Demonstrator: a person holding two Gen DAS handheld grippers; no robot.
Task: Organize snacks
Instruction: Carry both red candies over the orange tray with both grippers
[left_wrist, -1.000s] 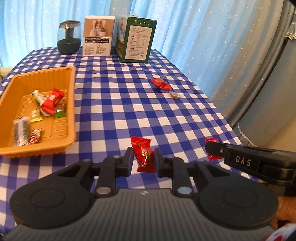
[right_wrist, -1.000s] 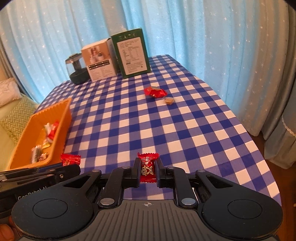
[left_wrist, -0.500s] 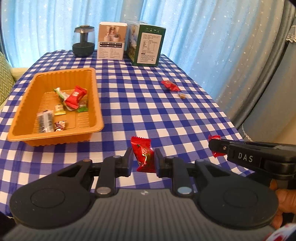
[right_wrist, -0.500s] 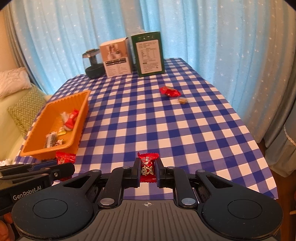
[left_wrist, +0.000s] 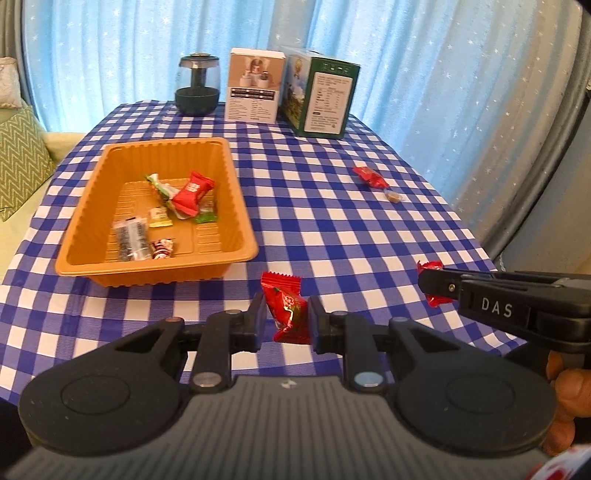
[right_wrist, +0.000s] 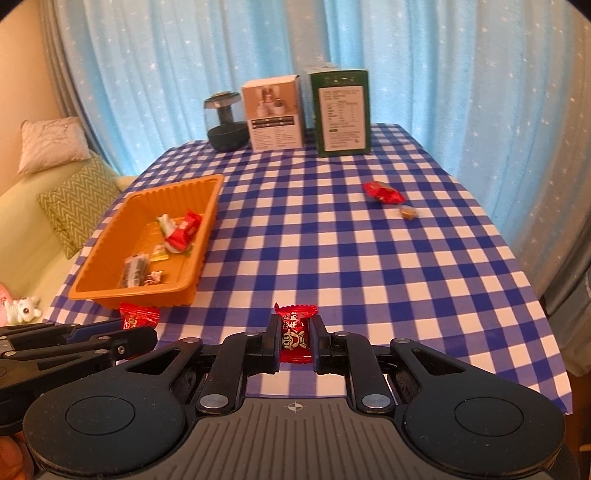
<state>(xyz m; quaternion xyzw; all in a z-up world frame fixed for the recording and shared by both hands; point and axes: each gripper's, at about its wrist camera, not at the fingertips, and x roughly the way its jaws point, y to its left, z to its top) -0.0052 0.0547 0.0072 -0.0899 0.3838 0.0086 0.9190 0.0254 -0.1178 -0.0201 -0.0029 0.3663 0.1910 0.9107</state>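
We hold the left gripper (left_wrist: 286, 319) clamped on a red candy (left_wrist: 285, 307), above the near edge of the checked tablecloth (left_wrist: 332, 236). The right gripper (right_wrist: 294, 341) likewise pinches a second red candy (right_wrist: 294, 334) upright between its fingers. The orange tray (left_wrist: 236, 184) sits ahead to the left and contains several wrapped snacks; their labels are too small for us to read. A loose red candy (right_wrist: 382, 192) and a small brown sweet (right_wrist: 407, 212) lie together, far right.
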